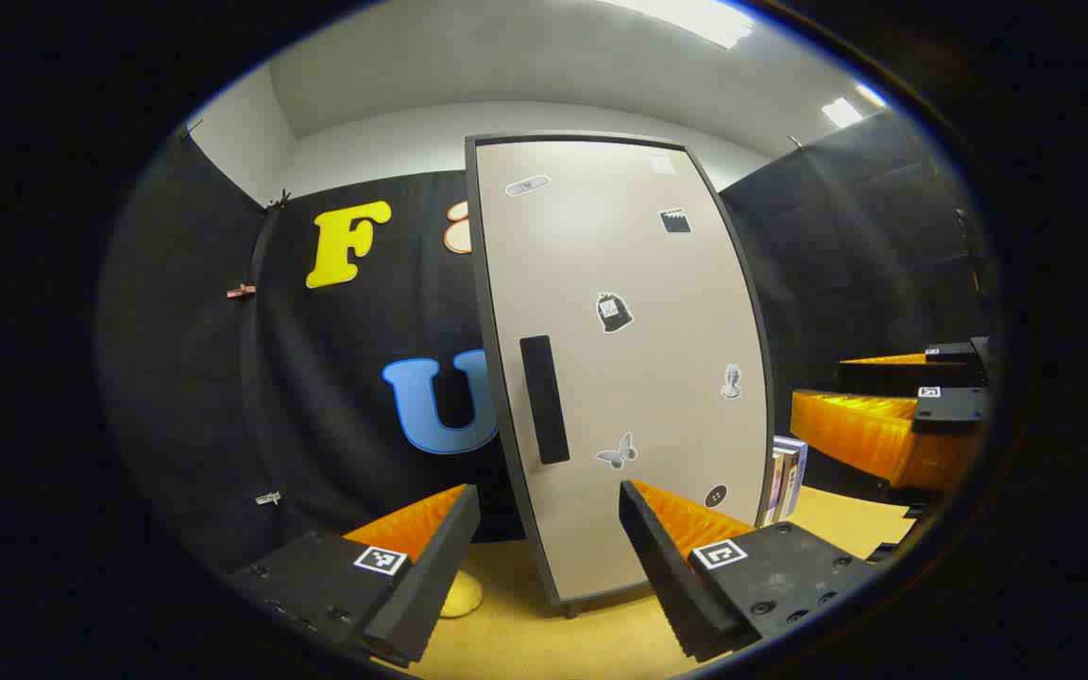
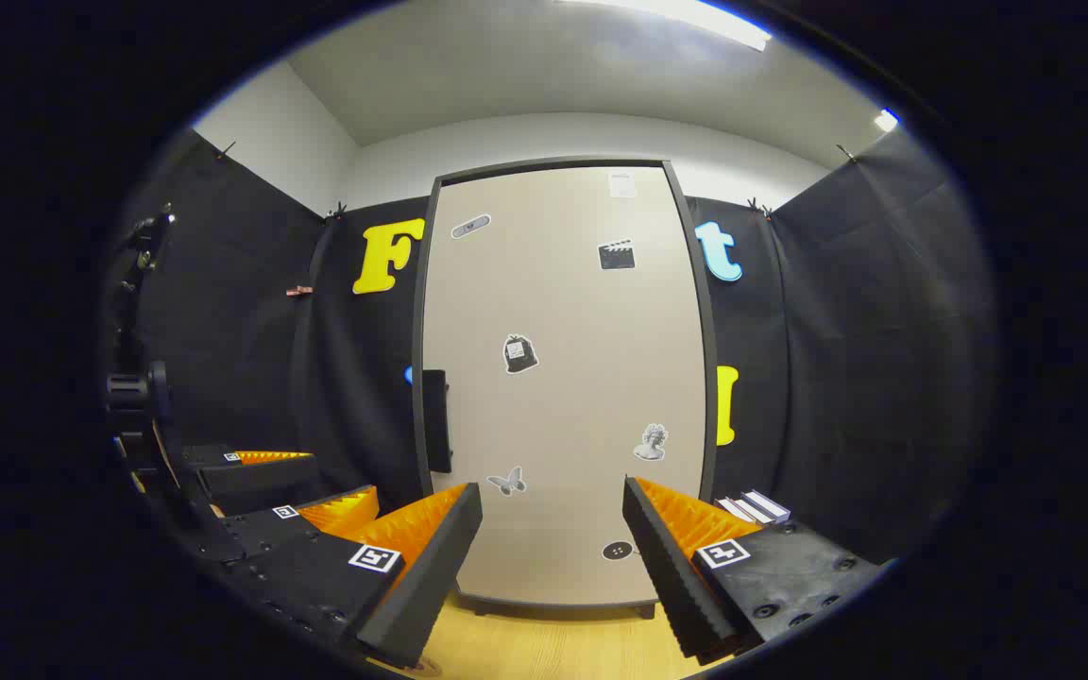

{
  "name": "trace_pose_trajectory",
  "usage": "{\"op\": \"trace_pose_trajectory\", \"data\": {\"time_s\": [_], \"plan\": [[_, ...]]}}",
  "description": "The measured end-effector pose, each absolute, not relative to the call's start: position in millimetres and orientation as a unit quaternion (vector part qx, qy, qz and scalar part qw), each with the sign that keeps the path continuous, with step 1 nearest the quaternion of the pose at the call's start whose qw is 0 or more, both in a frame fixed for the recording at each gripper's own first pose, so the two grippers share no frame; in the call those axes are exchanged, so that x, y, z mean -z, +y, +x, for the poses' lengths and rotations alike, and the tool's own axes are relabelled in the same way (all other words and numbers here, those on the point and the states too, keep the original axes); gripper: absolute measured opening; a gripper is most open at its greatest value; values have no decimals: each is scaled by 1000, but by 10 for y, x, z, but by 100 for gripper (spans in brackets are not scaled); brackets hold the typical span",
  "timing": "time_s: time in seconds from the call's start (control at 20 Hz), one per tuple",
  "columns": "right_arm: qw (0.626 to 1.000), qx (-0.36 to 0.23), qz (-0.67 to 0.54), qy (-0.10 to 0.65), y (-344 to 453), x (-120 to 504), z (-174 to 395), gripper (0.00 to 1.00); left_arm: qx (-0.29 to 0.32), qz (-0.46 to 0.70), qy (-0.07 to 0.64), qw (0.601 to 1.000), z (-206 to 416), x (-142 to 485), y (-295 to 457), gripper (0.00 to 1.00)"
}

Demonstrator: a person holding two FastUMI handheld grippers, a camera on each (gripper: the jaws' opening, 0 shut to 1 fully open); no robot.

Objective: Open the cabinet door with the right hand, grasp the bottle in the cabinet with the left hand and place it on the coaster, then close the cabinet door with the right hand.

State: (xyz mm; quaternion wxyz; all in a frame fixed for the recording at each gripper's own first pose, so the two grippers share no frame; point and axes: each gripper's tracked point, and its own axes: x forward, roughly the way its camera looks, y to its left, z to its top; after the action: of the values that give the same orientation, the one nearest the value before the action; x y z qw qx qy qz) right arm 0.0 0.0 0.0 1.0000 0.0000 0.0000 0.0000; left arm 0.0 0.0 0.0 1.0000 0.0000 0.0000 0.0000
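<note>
Nearest in the left gripper view, left gripper (image 1: 549, 534) with fingers spread wide, holding nothing, hovering over the yellow table (image 1: 601, 642). Just beyond its left finger, a round yellow coaster (image 1: 461, 595) flat on the table, partly hidden. Behind that, cabinet (image 1: 620, 378) upright with door shut, dark handle (image 1: 544, 399) near the left edge, small stickers scattered over the front. Bottle hidden behind the shut door. Books (image 1: 787, 477) standing beside the cabinet's right side. Off to the right, right gripper (image 1: 893, 397), also spread.

In the right gripper view, right gripper (image 2: 553, 538) gaping and empty, facing the door (image 2: 568, 378) squarely, apart from it. Left gripper (image 2: 289, 486) low at left. Handle (image 2: 436, 420) on the door's left edge; books (image 2: 754, 507) at right.
</note>
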Motion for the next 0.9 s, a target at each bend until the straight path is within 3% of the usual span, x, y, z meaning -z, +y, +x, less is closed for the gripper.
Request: {"op": "trace_pose_trajectory", "data": {"time_s": [0.25,0.9], "plan": [[999,3,-32,-30,-7,-117,1,97,5,-9,-11,1000,-44,-84,-57,94],[1000,-6,-19,-13,-20,-13,45,98,1,-28,-22,999,-93,-113,-31,94]]}}
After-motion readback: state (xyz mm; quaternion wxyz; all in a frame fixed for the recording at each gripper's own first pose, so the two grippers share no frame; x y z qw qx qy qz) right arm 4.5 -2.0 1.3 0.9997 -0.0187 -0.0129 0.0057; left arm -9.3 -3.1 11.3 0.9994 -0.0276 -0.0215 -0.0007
